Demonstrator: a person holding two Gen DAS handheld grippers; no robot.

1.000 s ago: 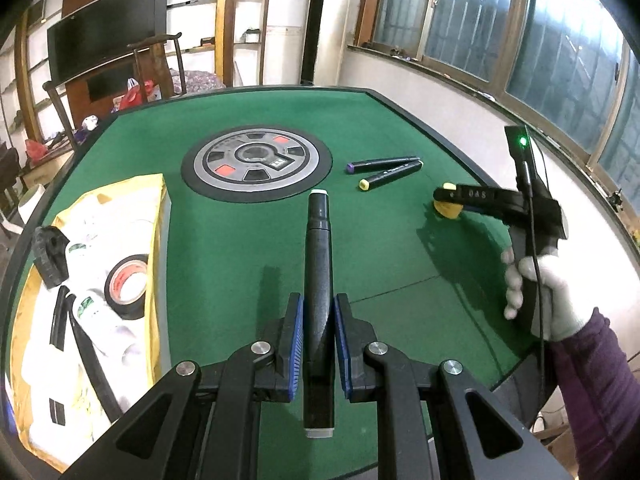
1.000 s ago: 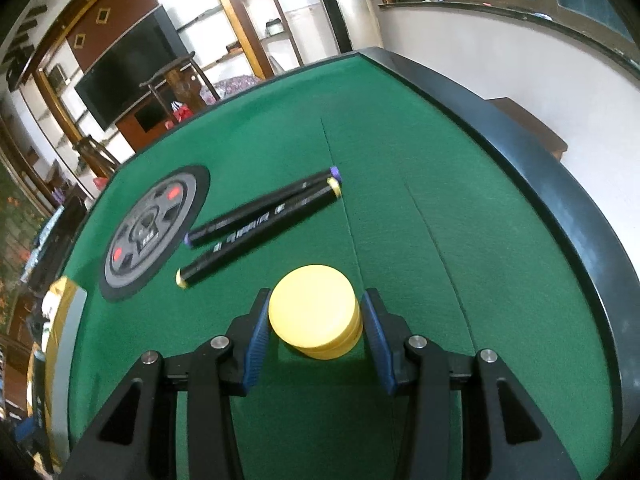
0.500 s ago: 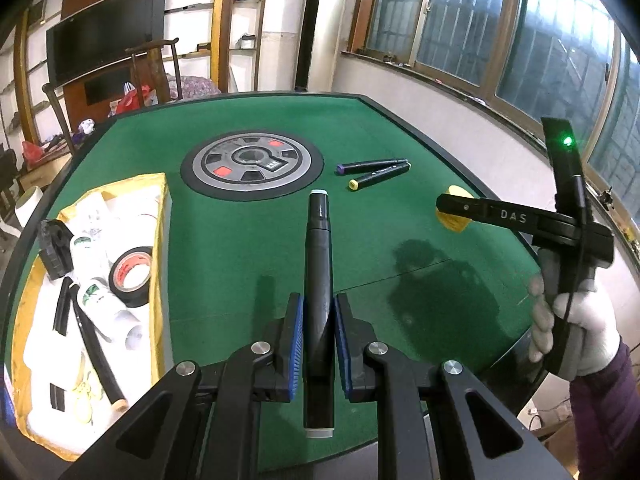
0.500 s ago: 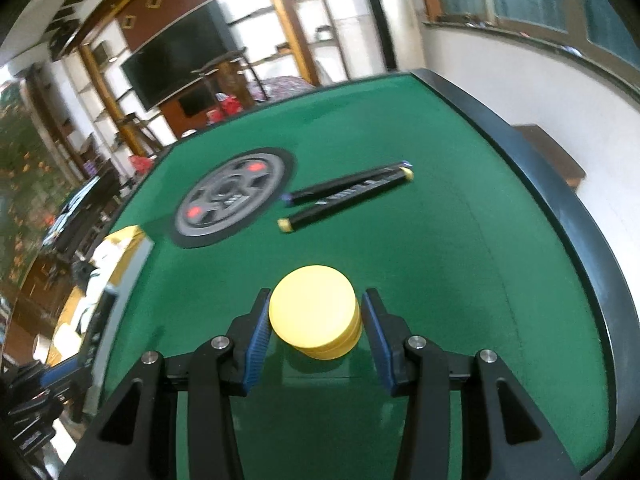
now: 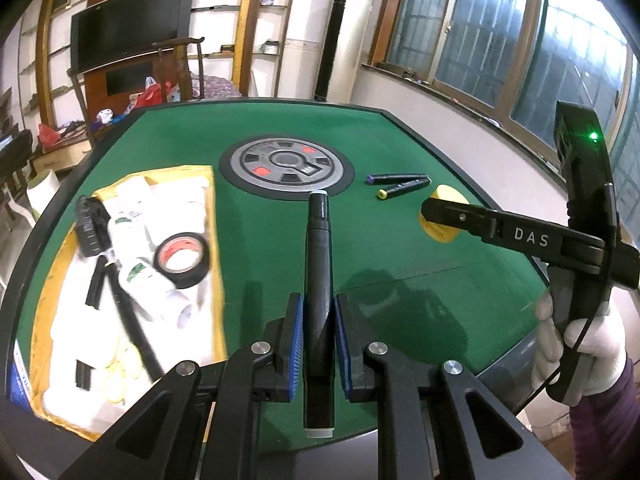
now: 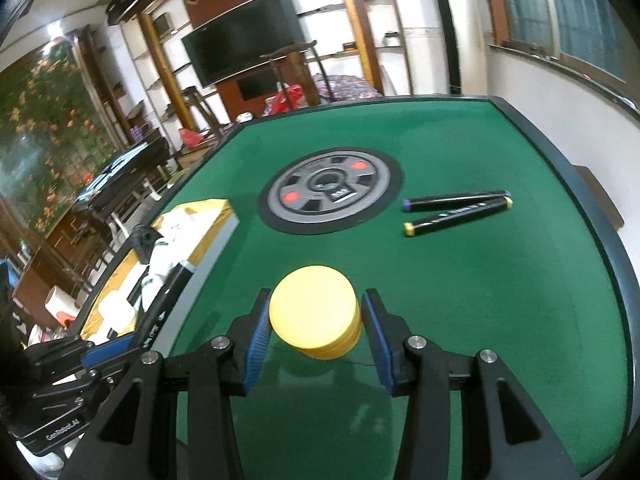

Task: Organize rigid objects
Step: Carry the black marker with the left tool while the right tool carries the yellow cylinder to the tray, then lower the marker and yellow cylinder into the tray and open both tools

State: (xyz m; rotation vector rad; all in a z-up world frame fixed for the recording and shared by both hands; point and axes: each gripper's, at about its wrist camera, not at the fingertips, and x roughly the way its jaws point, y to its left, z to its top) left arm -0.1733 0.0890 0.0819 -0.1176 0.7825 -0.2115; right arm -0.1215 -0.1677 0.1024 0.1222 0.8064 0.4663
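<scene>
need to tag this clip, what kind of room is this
Probably a home living room set up for games: a green felt table with a round centre panel, like a mahjong table, a wall-mounted television among shelves, and a wooden chair behind.

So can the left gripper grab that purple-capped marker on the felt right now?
Probably not: the left gripper is already shut on a black marker, so its jaws are full. The purple-capped marker itself lies unobstructed.
</scene>
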